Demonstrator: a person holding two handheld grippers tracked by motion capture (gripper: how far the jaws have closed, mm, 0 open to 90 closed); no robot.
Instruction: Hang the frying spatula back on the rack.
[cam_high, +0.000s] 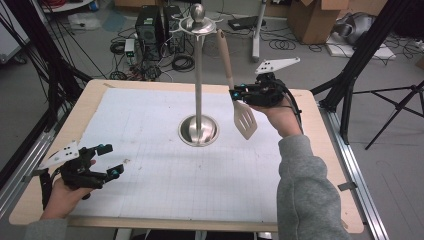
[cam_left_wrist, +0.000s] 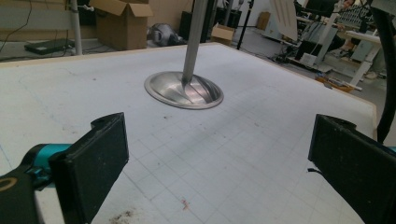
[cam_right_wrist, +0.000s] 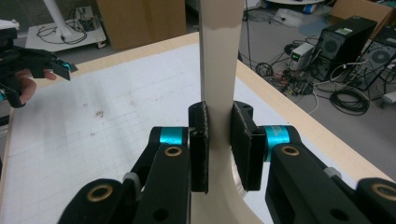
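Note:
A beige slotted spatula (cam_high: 243, 116) with a wooden handle hangs in the air right of the steel utensil stand (cam_high: 198, 75), handle up and tilted left. My right gripper (cam_high: 235, 94) is shut on its neck, just above the blade. In the right gripper view both pads squeeze the spatula's neck (cam_right_wrist: 218, 102). The stand's round base (cam_high: 199, 131) sits mid-table, and its pole carries a ring and a ball top (cam_high: 198, 12). My left gripper (cam_high: 110, 160) rests near the table's front left, open with nothing between the jaws. The left gripper view looks over the mat at the stand's base (cam_left_wrist: 183, 90).
A white gridded mat (cam_high: 165, 165) covers the wooden table (cam_high: 320, 125). Black tripod legs (cam_high: 350, 75) stand close to the right edge, and a dark frame (cam_high: 45, 85) stands at the left. Computer towers (cam_high: 150, 25), cables and cardboard boxes lie on the floor beyond.

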